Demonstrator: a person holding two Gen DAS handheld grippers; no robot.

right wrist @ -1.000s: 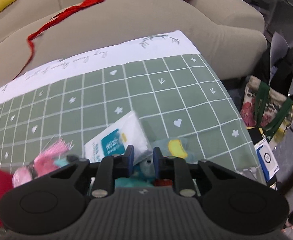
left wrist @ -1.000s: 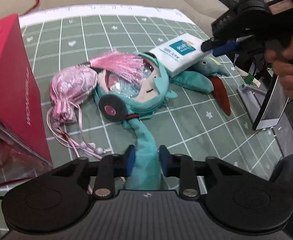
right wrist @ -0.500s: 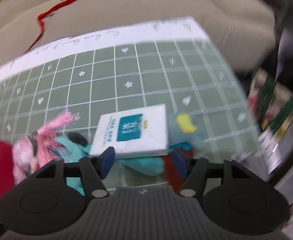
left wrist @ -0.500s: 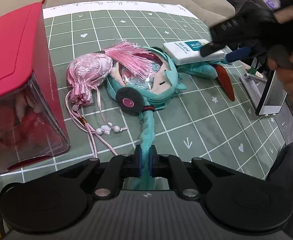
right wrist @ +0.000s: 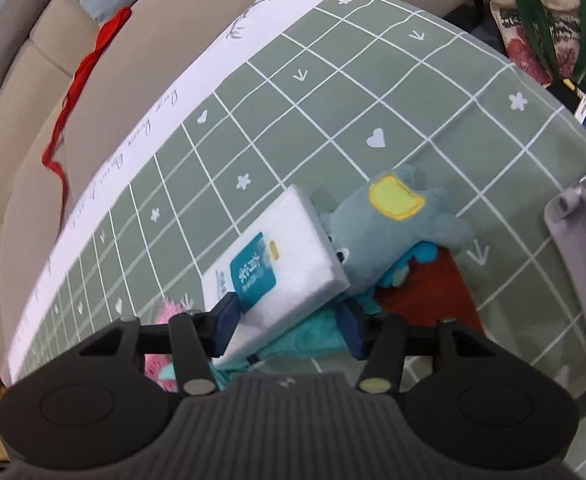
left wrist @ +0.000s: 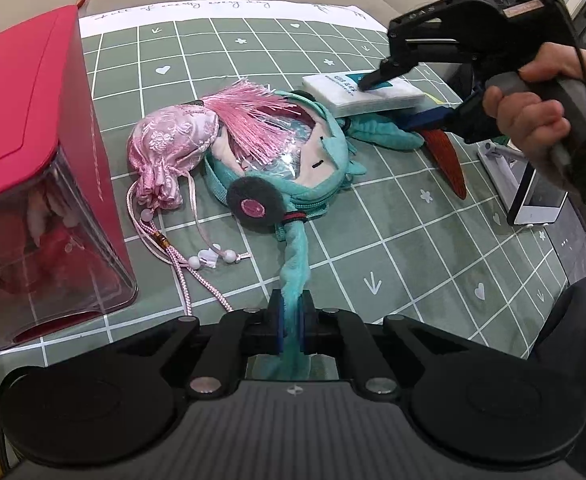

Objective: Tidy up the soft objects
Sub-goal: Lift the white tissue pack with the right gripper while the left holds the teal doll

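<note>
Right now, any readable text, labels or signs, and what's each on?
Tissue pack: teal label with white characters, too blurred to read.
Tablecloth: handwritten script along the white border, not legible; printed hearts, stars and arrows on the green grid.
Red box: pale lettering along its side edge, too small to read.

Tissue pack: teal label with white Chinese characters, too small to read reliably. Green grid cloth: printed hearts, stars and arrows; cursive script along its white border, illegible. Red box: faint vertical lettering on the side, unreadable.
</note>
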